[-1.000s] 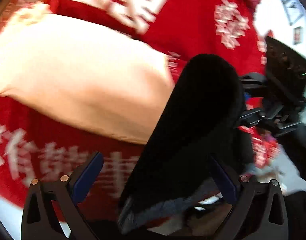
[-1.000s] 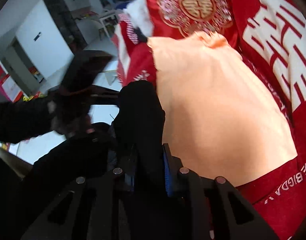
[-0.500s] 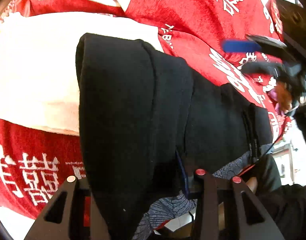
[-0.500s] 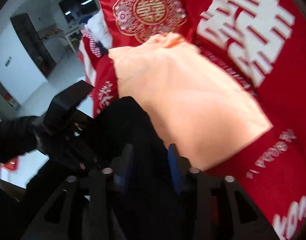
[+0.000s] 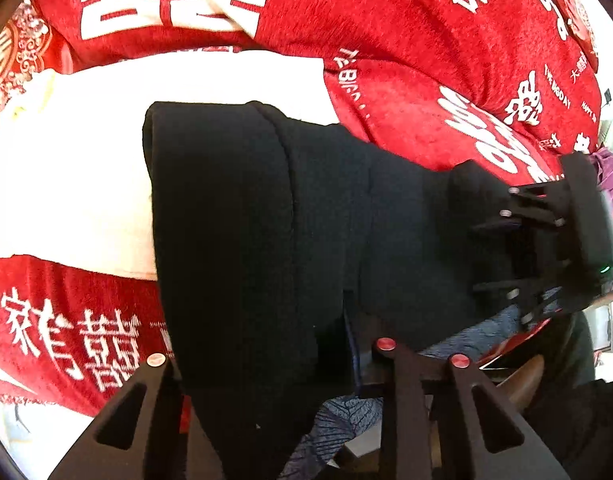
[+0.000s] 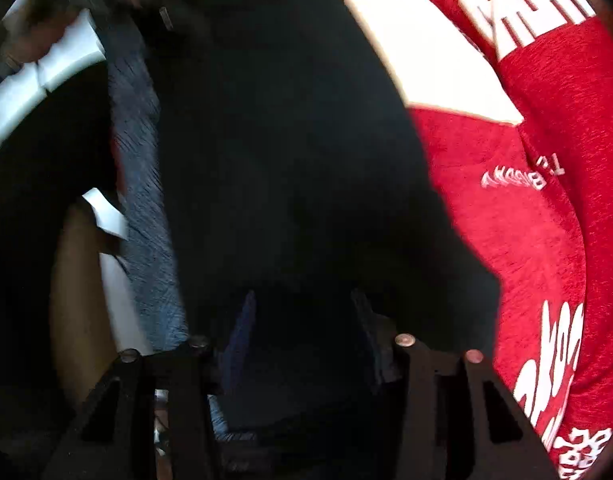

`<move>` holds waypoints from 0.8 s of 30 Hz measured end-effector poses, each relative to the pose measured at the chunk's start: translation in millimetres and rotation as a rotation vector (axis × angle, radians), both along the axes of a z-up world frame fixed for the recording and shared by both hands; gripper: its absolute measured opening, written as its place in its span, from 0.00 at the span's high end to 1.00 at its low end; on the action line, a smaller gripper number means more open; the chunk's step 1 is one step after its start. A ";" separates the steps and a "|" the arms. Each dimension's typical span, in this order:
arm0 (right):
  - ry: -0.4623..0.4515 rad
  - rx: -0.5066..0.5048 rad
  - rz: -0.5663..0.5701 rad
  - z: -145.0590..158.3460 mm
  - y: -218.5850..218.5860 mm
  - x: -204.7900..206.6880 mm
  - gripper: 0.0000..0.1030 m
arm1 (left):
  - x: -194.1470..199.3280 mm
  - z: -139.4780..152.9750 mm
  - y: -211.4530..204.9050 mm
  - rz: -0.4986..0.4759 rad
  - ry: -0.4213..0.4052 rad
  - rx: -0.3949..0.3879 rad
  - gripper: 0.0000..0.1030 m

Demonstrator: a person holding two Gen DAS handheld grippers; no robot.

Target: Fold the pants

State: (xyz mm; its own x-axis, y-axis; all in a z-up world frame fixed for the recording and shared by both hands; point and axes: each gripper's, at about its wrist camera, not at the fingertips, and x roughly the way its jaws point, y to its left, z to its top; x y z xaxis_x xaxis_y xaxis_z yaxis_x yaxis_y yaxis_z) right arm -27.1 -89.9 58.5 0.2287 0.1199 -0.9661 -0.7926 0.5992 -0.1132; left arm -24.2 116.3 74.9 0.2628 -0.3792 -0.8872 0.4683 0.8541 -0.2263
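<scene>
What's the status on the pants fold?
Left gripper jaws just closed on black pants. Right gripper jaws opening, fabric between. Pale folded garment underneath.

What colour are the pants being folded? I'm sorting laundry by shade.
Plain black pants, with no visible pattern; clearest in the left wrist view.

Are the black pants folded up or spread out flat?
Folded. The black pants lie doubled over in thick layers with a rounded fold edge, across the pale cloth.

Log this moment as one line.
task: fold pants | left gripper: closing on black pants | right gripper: opening, pants between | surface: red blanket
</scene>
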 end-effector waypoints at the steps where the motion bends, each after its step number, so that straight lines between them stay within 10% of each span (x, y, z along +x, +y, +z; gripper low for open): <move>1: -0.026 0.015 0.004 -0.4 1.5 -0.7 0.39 | -2.0 6.6 -3.1 -0.002 -0.003 -0.011 0.72; 9: -0.066 0.074 -0.085 39.4 -12.3 -8.2 0.37 | -32.1 57.1 -46.3 -0.063 -0.087 0.023 0.74; 24: -0.181 0.190 -0.519 68.7 -185.8 -127.3 0.27 | -76.3 135.5 -194.8 -0.300 -0.185 0.013 0.76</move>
State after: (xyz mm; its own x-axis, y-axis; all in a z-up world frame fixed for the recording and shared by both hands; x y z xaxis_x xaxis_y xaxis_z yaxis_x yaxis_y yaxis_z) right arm -154.4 -275.6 127.2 0.4635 0.1152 -0.8786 -0.3674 0.9272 -0.0723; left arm -100.5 -78.5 210.4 0.2979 -0.4526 -0.8405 0.7310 0.6744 -0.1040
